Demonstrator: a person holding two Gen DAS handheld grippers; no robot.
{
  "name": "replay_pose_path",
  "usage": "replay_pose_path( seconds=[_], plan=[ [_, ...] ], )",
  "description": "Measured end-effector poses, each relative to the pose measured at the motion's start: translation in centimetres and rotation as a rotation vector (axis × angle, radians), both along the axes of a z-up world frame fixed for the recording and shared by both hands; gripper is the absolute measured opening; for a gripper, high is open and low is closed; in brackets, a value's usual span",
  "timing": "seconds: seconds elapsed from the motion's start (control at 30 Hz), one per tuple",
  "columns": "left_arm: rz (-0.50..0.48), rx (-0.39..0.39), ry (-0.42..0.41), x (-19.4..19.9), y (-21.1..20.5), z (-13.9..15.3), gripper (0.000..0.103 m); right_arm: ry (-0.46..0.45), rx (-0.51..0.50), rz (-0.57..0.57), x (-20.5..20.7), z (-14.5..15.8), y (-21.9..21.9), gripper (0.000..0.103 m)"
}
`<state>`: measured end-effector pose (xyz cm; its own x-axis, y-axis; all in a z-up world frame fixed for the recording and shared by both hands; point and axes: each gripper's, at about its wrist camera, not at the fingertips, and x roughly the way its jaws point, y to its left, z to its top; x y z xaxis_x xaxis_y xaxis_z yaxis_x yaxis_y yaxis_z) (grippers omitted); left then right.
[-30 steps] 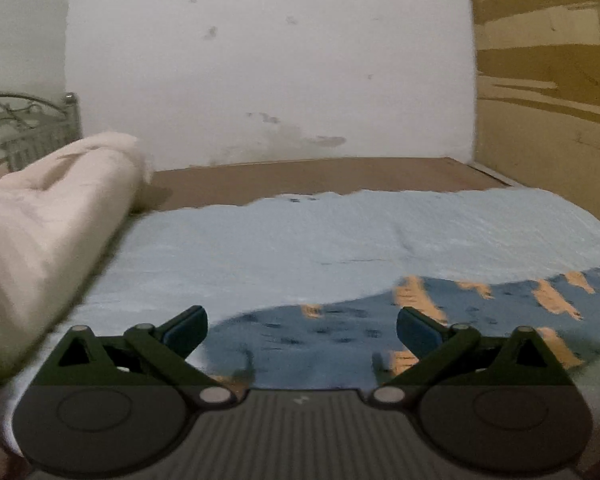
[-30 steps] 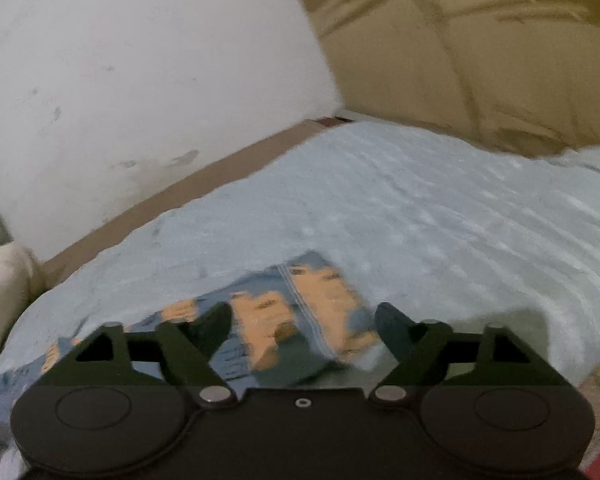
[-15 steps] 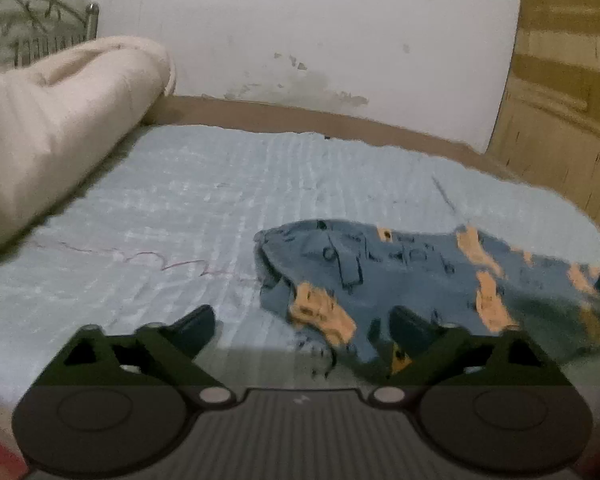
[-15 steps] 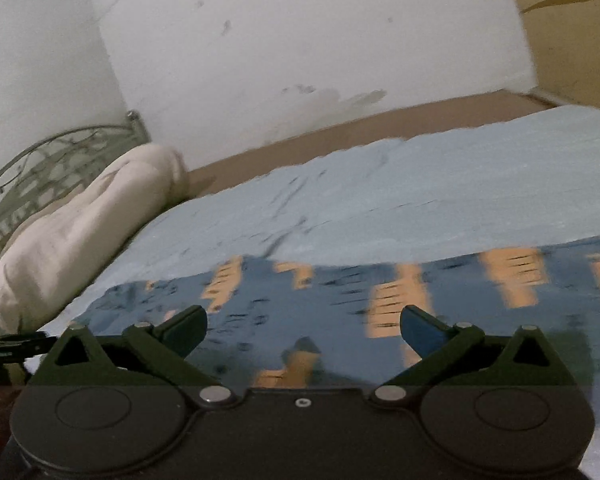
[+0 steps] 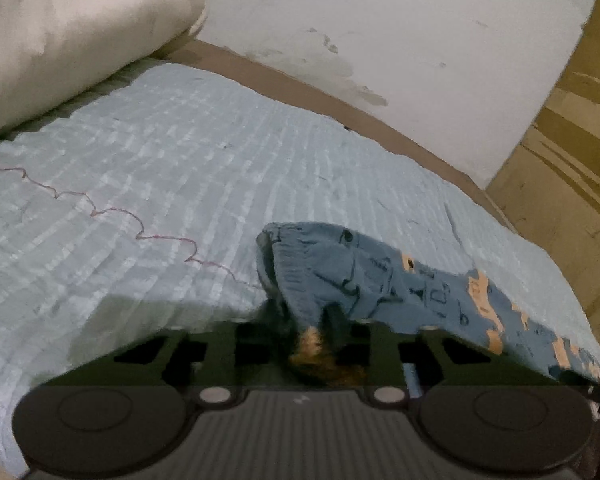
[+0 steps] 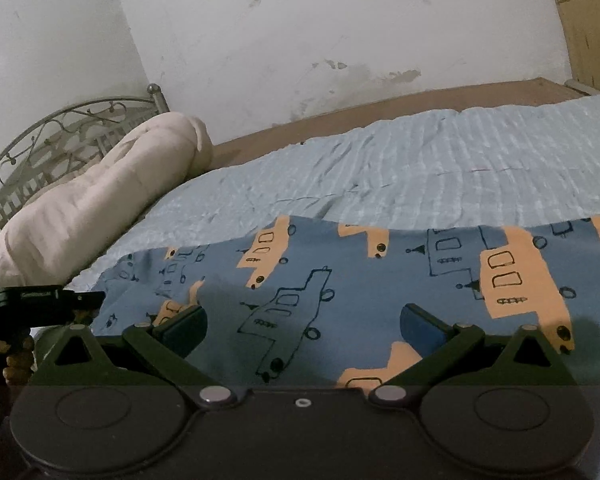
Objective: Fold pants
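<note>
One thin pinch is all the left gripper [image 5: 320,332] has, its jaws just closed on the waistband end of the blue cotton pants with orange vehicle prints [image 5: 380,276] lying on the pale blue quilted bed [image 5: 180,168]. Lifted fast, that fabric could slip free — and the right gripper [image 6: 304,324], hovering wide with nothing held above the near leg, might bunch the cloth.

Dim, flat indoor light, cool cast, soft shadow on the bedspread [image 5: 148,184] at lower left of the left wrist view, motion blur along its lower centre, fisheye bending and black vignette at corners, mild compression blockiness
</note>
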<state>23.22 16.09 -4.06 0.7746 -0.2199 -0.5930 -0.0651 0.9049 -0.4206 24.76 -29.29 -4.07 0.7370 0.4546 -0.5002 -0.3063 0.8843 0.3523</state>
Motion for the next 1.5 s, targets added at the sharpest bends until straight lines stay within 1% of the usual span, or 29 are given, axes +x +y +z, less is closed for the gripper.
replay_pose_path(
  seconds=[0.03,0.1,0.2,0.23,0.3,0.37,0.47,0.5,0.57,0.6,0.67,0.73,0.8,0.83,0.9,0.97,1.03,1.1,1.13,1.17,1.2,1.27,1.33,1.4,1.47,1.5],
  plan=[
    [0.013,0.006,-0.005,0.0,-0.2,0.5,0.018,0.0,0.002,-0.001,0.0,-0.1,0.0,0.102],
    [0.026,0.052,-0.039,-0.4,-0.9,1.9,0.017,-0.002,0.002,-0.004,-0.1,-0.1,0.0,0.102],
    [0.044,0.154,-0.087,-1.1,-2.2,4.6,0.016,-0.011,-0.013,-0.002,-0.2,-0.2,0.3,0.102],
    [0.054,0.186,-0.091,-1.3,-2.5,5.2,0.016,-0.013,-0.018,-0.001,-0.2,-0.2,0.3,0.102],
    [0.068,0.203,-0.085,-1.6,-2.7,5.8,0.016,-0.014,-0.025,0.003,-0.2,-0.3,0.5,0.102],
    [0.076,0.218,-0.053,-1.3,-2.7,5.2,0.016,-0.017,-0.04,0.003,-0.2,-0.3,0.7,0.102],
    [0.084,0.235,0.021,-0.3,-2.6,2.8,0.016,-0.024,-0.074,0.012,-0.2,-0.5,1.1,0.102],
    [0.082,0.239,0.035,0.0,-2.7,2.2,0.017,-0.028,-0.091,0.015,-0.2,-0.6,1.3,0.102],
    [0.082,0.232,0.038,0.2,-2.8,1.7,0.018,-0.036,-0.123,0.021,-0.2,-0.7,1.6,0.102],
    [0.075,0.238,0.036,0.2,-2.9,1.9,0.021,-0.041,-0.139,0.026,-0.2,-0.7,1.8,0.102],
    [0.079,0.266,0.026,-0.1,-3.1,2.3,0.032,-0.045,-0.162,0.038,-0.3,-0.4,2.0,0.102],
    [0.094,0.316,0.006,-0.4,-3.6,3.0,0.07,-0.056,-0.19,0.052,-0.4,0.4,2.2,0.102],
    [0.103,0.355,-0.028,-0.7,-4.4,3.6,0.084,-0.086,-0.241,0.056,-0.1,1.4,2.6,0.102],
    [0.098,0.37,-0.049,-0.7,-5.0,4.0,0.087,-0.108,-0.272,0.059,0.3,2.0,3.1,0.102],
    [0.072,0.396,-0.073,-0.1,-6.3,4.2,0.089,-0.144,-0.336,0.073,1.4,2.9,4.3,0.102],
    [0.031,0.419,-0.075,0.7,-7.8,4.1,0.093,-0.161,-0.401,0.119,3.2,3.3,6.2,0.102],
    [0.004,0.472,-0.055,2.0,-9.0,3.5,0.094,-0.181,-0.416,0.178,5.3,2.8,8.2,0.102],
    [0.026,0.563,-0.024,3.1,-9.9,2.7,0.094,-0.166,-0.431,0.24,7.9,1.8,10.0,0.102],
    [0.038,0.598,-0.017,3.4,-10.2,2.4,0.094,-0.168,-0.457,0.252,8.8,1.4,10.7,0.102],
    [0.051,0.625,-0.008,3.8,-10.2,2.0,0.094,-0.169,-0.499,0.259,9.9,0.9,11.5,0.102],
    [0.061,0.634,0.008,4.1,-10.0,1.6,0.094,-0.173,-0.538,0.26,10.8,0.5,12.0,0.102],
    [0.072,0.607,0.035,4.3,-9.3,1.1,0.094,-0.181,-0.606,0.223,12.7,-0.4,12.5,0.102],
    [0.08,0.557,0.051,4.6,-8.5,0.8,0.094,-0.187,-0.654,0.162,14.2,-1.0,12.1,0.102],
    [0.082,0.523,0.057,4.6,-8.0,0.8,0.094,-0.179,-0.649,0.131,15.2,-1.2,11.1,0.102],
    [0.09,0.524,0.037,3.7,-8.0,1.3,0.094,-0.196,-0.685,0.067,15.2,-1.0,10.3,0.102],
    [0.093,0.53,0.025,3.4,-8.2,1.6,0.096,-0.212,-0.722,0.028,14.9,-0.8,9.8,0.102]
  ],
)
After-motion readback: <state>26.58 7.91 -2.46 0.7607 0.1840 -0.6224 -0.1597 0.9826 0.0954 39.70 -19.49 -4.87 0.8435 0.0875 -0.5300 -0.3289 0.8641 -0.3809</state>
